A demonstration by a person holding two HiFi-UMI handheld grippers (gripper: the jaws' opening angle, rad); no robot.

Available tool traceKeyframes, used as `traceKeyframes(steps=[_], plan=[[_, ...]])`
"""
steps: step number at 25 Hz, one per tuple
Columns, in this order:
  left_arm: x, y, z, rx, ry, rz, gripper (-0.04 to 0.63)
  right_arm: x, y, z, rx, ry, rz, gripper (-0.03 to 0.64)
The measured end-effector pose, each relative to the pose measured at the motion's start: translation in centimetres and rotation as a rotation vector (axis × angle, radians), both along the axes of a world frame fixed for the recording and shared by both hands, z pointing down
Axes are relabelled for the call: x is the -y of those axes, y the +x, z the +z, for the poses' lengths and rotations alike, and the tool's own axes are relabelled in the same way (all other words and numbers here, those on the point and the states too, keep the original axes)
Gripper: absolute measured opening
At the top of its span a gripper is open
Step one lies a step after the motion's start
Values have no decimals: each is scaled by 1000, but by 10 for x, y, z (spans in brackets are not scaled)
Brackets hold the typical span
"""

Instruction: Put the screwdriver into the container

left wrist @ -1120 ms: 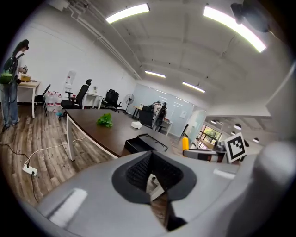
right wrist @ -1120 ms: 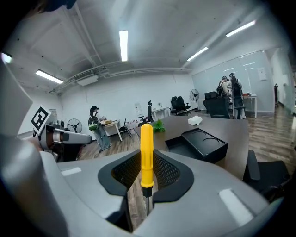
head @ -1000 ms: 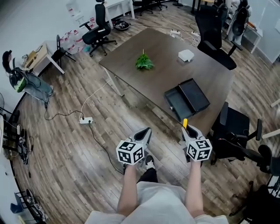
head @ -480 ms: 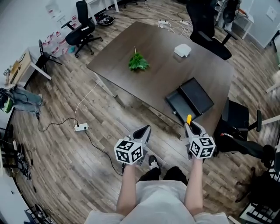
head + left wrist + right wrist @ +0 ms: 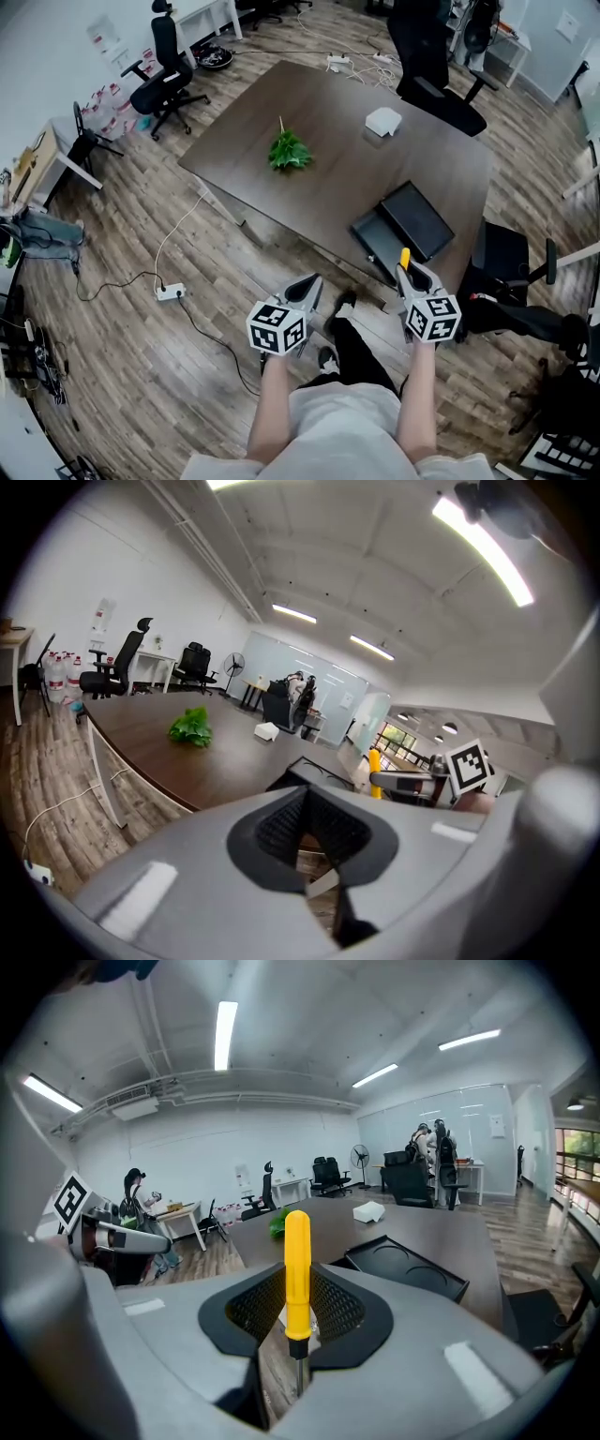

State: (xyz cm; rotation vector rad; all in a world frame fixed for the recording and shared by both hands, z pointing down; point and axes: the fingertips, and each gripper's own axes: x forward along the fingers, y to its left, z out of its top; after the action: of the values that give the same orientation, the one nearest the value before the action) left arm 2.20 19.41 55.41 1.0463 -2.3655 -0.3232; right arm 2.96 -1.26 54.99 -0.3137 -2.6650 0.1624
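Room: open office with a plank floor. A dark table [image 5: 319,131] stands ahead of the person, who is off its near corner.
Head view, layout: the container [image 5: 401,225], a black case with both halves laid open, sits at the table's near right corner. A plant [image 5: 289,152] and a white box [image 5: 383,121] lie further in, well apart from it.
Head view, grippers: the right gripper [image 5: 412,274] hangs over the floor just short of the table edge, with the yellow end of the screwdriver [image 5: 404,255] poking out. The left gripper [image 5: 307,283] is beside it, also over the floor.
Left gripper view: the jaws are drawn together with nothing between them.
Right gripper view: the jaws are clamped on the lower handle. The handle points up and the shaft hangs below the pads. The container is ahead and not yet underneath.
Handling (judged): light and rigid. The smooth handle could pivot in the pads, but a grip near the shaft end looks sound.
Edges and room: the table edge must be cleared first. A chair [image 5: 502,272] crowds the right side, and the space above the case is open.
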Motion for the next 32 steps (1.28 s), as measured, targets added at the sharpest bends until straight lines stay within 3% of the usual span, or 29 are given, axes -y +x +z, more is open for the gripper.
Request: traceKeyframes(steps=[9, 18, 32], plan=[[26, -45, -2, 51, -52, 74, 54, 17, -49, 1, 10, 33, -1, 78], [60, -102, -20, 124, -124, 207, 54, 46, -92, 13, -59, 70, -33, 78], [84, -157, 5, 94, -193, 346, 54, 37, -125, 84, -209, 81, -116, 78]])
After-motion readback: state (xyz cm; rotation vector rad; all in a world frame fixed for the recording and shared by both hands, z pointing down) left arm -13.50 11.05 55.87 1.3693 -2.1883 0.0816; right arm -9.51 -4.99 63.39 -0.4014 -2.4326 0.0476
